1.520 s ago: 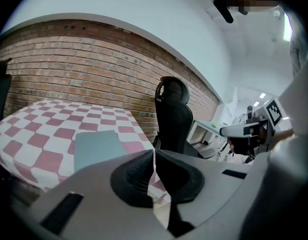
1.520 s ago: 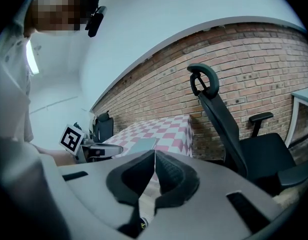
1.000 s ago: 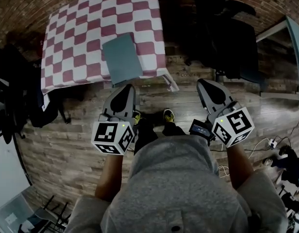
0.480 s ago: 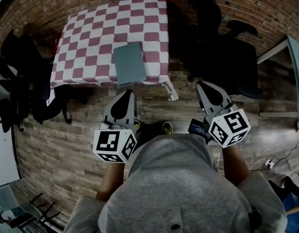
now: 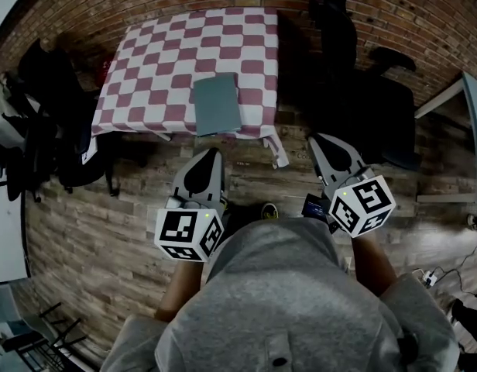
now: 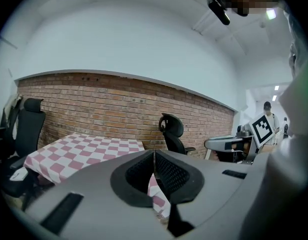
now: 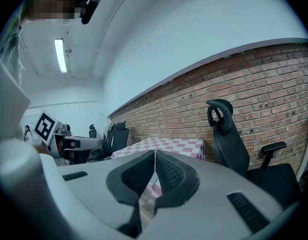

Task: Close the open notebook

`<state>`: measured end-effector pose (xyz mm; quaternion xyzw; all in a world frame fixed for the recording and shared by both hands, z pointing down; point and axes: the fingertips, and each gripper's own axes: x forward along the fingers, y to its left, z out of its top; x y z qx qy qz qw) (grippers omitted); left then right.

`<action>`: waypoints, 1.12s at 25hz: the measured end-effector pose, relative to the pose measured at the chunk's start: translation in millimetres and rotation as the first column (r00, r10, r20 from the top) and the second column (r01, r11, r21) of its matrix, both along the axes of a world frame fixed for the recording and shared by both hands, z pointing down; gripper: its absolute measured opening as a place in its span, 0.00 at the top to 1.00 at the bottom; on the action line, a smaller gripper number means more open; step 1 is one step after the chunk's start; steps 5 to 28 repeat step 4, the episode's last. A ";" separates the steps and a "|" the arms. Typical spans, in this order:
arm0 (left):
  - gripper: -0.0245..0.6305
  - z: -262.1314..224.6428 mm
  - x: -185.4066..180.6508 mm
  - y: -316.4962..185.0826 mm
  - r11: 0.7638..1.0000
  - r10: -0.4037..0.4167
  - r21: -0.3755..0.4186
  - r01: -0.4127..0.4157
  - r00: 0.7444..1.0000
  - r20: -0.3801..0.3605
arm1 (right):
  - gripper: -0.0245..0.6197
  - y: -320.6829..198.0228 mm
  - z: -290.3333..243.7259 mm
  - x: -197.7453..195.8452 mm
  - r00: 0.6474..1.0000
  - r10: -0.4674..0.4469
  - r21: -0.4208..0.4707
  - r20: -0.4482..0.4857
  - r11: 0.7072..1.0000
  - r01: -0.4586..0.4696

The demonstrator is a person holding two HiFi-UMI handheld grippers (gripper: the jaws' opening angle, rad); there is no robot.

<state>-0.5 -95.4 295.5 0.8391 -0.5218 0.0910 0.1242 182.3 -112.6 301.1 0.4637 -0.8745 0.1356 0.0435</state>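
A grey-green notebook (image 5: 217, 104) lies flat and closed near the front edge of a table with a red-and-white checked cloth (image 5: 161, 68). Both grippers hang over the wooden floor, short of the table and apart from the notebook. My left gripper (image 5: 211, 155) is shut with nothing in it, its tips just below the cloth's edge. My right gripper (image 5: 314, 140) is also shut and empty, off to the right of the table. In the left gripper view the jaws (image 6: 154, 154) meet in front of the checked cloth (image 6: 79, 151). In the right gripper view the jaws (image 7: 154, 153) meet too.
A black office chair (image 5: 355, 68) stands right of the table against the brick wall. Another dark chair and bags (image 5: 45, 122) crowd the left side. A second table edge (image 5: 475, 107) shows at far right. The person's shoe (image 5: 268, 209) rests on the plank floor.
The view has tipped up, so the table and notebook sit higher and more central. Both grippers have risen a little and stay shut.
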 end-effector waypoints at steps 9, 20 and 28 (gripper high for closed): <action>0.93 -1.8 1.2 2.9 1.000 0.000 0.009 0.000 1.000 -0.002 | 0.92 1.5 -2.0 -3.9 1.000 -0.013 0.009 -0.001 1.000 0.013; 0.93 -1.8 1.2 2.9 1.000 0.000 0.009 0.000 1.000 -0.002 | 0.92 1.5 -2.0 -3.9 1.000 -0.013 0.009 -0.001 1.000 0.013; 0.93 -1.8 1.2 2.9 1.000 0.000 0.009 0.000 1.000 -0.002 | 0.92 1.5 -2.0 -3.9 1.000 -0.013 0.009 -0.001 1.000 0.013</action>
